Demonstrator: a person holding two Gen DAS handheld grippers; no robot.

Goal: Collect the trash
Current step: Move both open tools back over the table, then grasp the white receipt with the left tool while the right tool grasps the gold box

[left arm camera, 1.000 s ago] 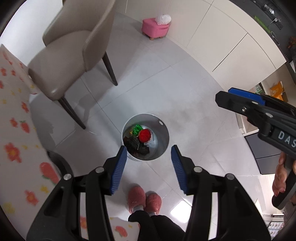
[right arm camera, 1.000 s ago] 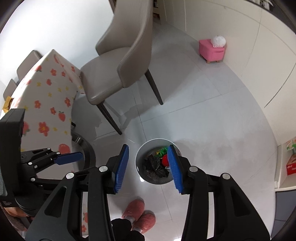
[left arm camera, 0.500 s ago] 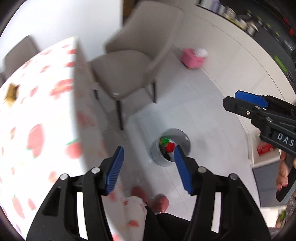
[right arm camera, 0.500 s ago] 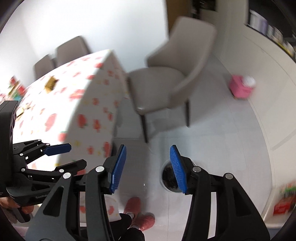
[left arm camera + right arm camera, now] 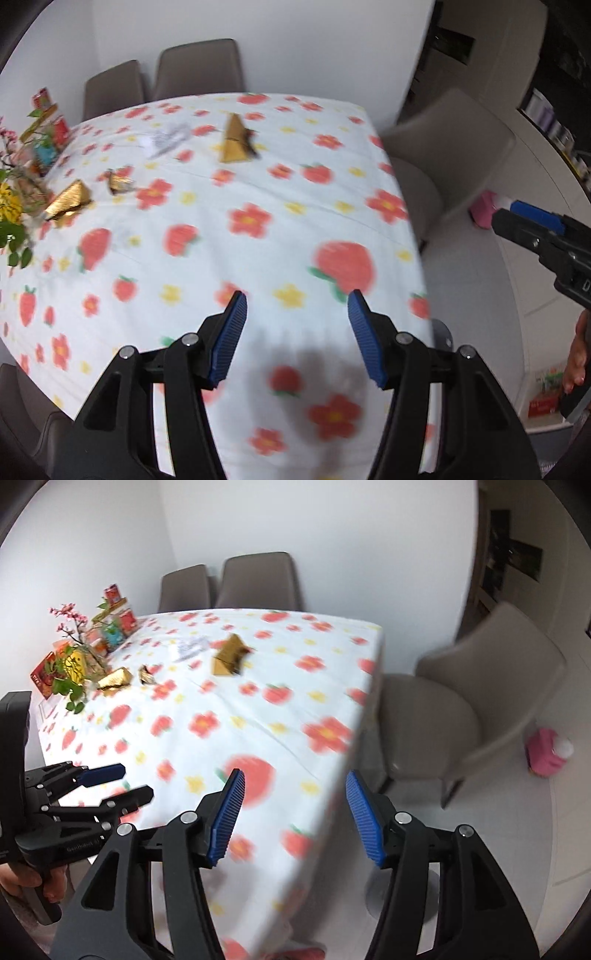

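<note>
On the flowered tablecloth [image 5: 258,221] lie a gold triangular box [image 5: 236,142], a flattened gold wrapper [image 5: 68,199], a small crumpled gold wrapper [image 5: 120,182] and a white crumpled scrap [image 5: 168,138]. The right wrist view shows the same gold box [image 5: 229,659] and gold wrapper [image 5: 114,679] far across the table. My left gripper [image 5: 297,295] hangs open above the table's near part, with nothing in it. My right gripper [image 5: 295,773] is over the table's near right edge, its jaws opening, nothing between them. A grey bin's rim [image 5: 441,332] peeks out below the table edge.
Taupe chairs stand behind the table [image 5: 255,579] and at its right side [image 5: 461,709]. Snack boxes [image 5: 118,624] and a flower sprig [image 5: 70,657] crowd the far left of the table. A pink stool [image 5: 546,753] sits on the white floor at the right.
Both grippers swung up and away from the bin on the floor, and now look over the tabletop. The right jaws stand wider apart than before.
</note>
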